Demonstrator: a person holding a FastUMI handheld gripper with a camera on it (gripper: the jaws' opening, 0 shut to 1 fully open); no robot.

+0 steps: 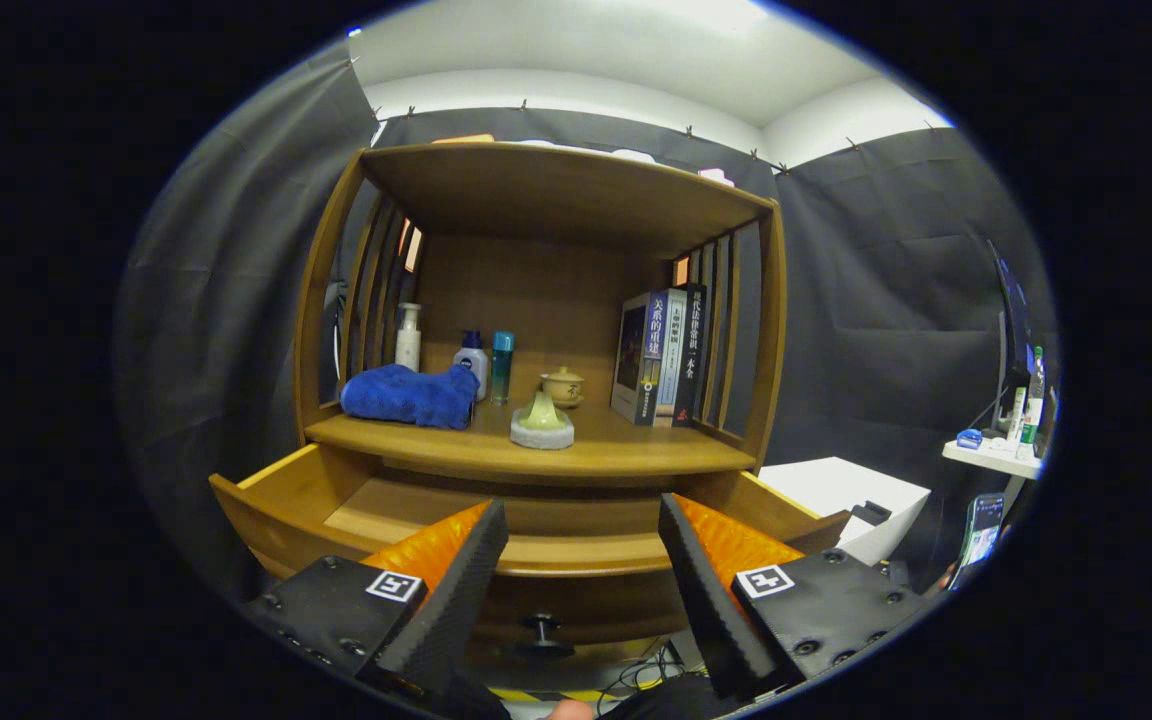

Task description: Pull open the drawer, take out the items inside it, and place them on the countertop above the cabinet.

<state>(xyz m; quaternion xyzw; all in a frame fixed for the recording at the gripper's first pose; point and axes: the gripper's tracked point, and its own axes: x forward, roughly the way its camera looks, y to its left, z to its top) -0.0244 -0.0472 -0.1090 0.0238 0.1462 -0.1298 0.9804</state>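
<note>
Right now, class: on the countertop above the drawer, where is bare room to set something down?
Bare wood lies between the stone dish and the books, and along the countertop front edge. The left is crowded: blue towel, bottles. The gripper hangs open above the drawer.

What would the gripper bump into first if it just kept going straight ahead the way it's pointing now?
Probably the open drawer: its front panel and knob lie just ahead between the open fingers of the gripper. Depth is hard to judge, so a slightly higher line might instead reach the countertop edge.
</note>
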